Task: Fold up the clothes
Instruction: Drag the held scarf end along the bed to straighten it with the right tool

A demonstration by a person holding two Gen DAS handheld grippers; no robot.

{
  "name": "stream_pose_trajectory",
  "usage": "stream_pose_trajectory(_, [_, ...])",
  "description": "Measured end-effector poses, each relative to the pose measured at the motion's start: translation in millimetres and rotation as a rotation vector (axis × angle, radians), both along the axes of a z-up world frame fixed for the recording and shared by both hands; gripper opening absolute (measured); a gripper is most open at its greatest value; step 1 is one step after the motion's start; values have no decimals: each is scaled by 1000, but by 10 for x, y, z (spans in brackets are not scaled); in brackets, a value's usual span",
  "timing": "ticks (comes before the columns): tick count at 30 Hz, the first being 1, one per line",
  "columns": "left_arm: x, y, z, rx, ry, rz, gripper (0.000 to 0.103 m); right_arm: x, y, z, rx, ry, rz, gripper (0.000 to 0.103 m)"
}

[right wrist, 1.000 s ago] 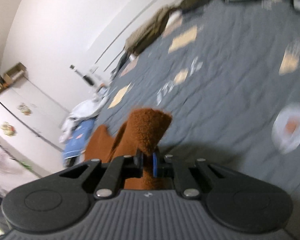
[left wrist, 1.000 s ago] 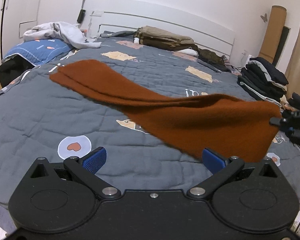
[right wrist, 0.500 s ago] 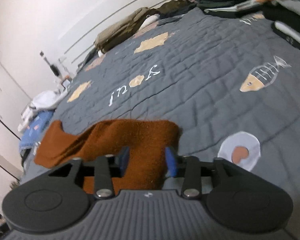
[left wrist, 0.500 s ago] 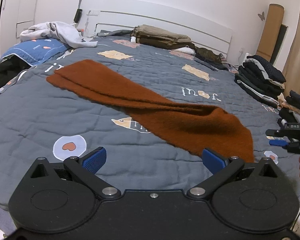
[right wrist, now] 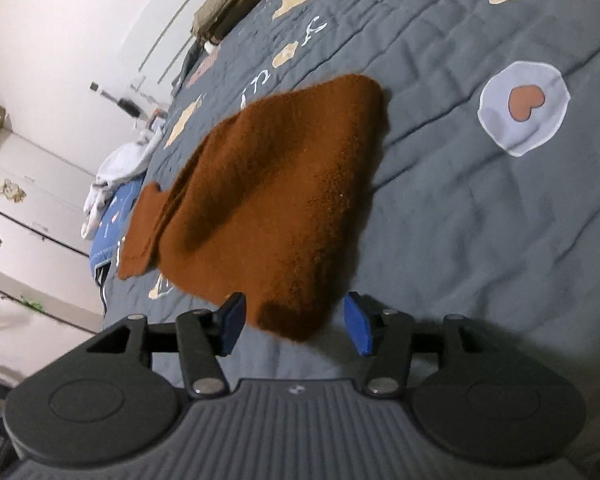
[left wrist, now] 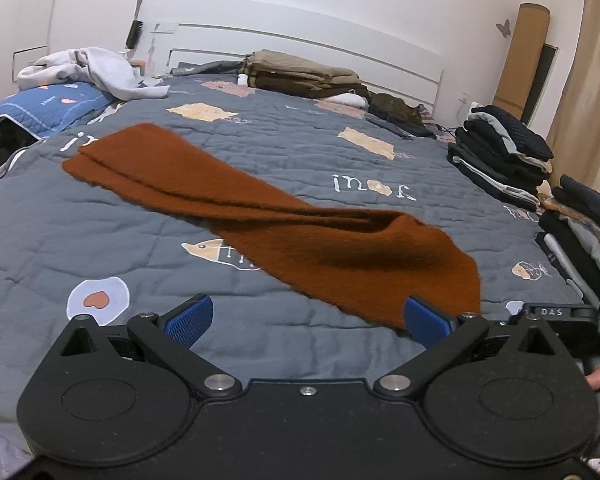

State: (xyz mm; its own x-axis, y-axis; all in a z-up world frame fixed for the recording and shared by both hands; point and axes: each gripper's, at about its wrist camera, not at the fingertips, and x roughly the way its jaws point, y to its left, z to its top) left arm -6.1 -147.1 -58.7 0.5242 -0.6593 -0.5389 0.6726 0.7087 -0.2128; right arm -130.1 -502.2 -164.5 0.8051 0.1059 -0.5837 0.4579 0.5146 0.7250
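Bedding fills both views: a grey quilt (left wrist: pixel 100 240) printed with fish and hearts, covering the bed right up to the white headboard (left wrist: pixel 340 56). Across it lies the rust-brown scarf (left wrist: pixel 284 216), a long doubled strip running from the far left toward the near right corner, its layers slightly offset.

The risk, as I judge it, is in that offset: the fuzzy knit will likely cling to itself and to the quilt, so any drag on one end could skew the layers further or bunch the near corner. A fold made now would probably come out crooked.

Around the edges sit a dark stack of folded clothes (left wrist: pixel 504 160) at right, olive folded garments (left wrist: pixel 304 76) by the headboard, and a crumpled pale grey hoodie (left wrist: pixel 88 68) on a blue pillow (left wrist: pixel 40 108). None blocks the scarf.

The left gripper (left wrist: pixel 306 316) hangs with jaws spread wide and nothing in them, its right pad (left wrist: pixel 428 320) just at the scarf's near edge. The right gripper (right wrist: pixel 296 322) is opening; the scarf's corner lies between the pads, which do not press it.
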Motion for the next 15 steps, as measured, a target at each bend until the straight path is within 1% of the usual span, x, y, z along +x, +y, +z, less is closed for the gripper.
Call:
stream_pose_trajectory(2, [7, -14, -11, 4, 0, -1, 103, 35, 10, -35, 16, -28, -13, 61])
stream_pose_trajectory(4, [20, -19, -19, 7, 2, 1, 103, 69, 20, -71, 32, -56, -26, 62])
stream_pose_trajectory(7, [34, -16, -29, 8, 5, 9, 103, 128, 33, -103, 67, -88, -20, 62])
stream_pose_trajectory(9, [41, -8, -29, 7, 8, 14, 103, 185, 76, -112, 93, -101, 7, 58])
stream_pose_trajectory(10, [43, -10, -30, 8, 9, 16, 103, 216, 101, -110, 96, -104, 22, 50])
stream_pose_trajectory(11, [46, -16, -31, 9, 9, 19, 103, 243, 127, -102, 87, -104, 32, 30])
stream_pose_trajectory(12, [46, -17, -34, 10, 9, 21, 103, 259, 144, -93, 75, -104, 34, 18])
stream_pose_trajectory(13, [43, -18, -35, 11, 9, 22, 103, 268, 157, -86, 67, -104, 31, 9])
stream_pose_trajectory(15, [46, -14, -34, 13, 9, 24, 103, 244, 142, -69, 69, -111, 2, 9])
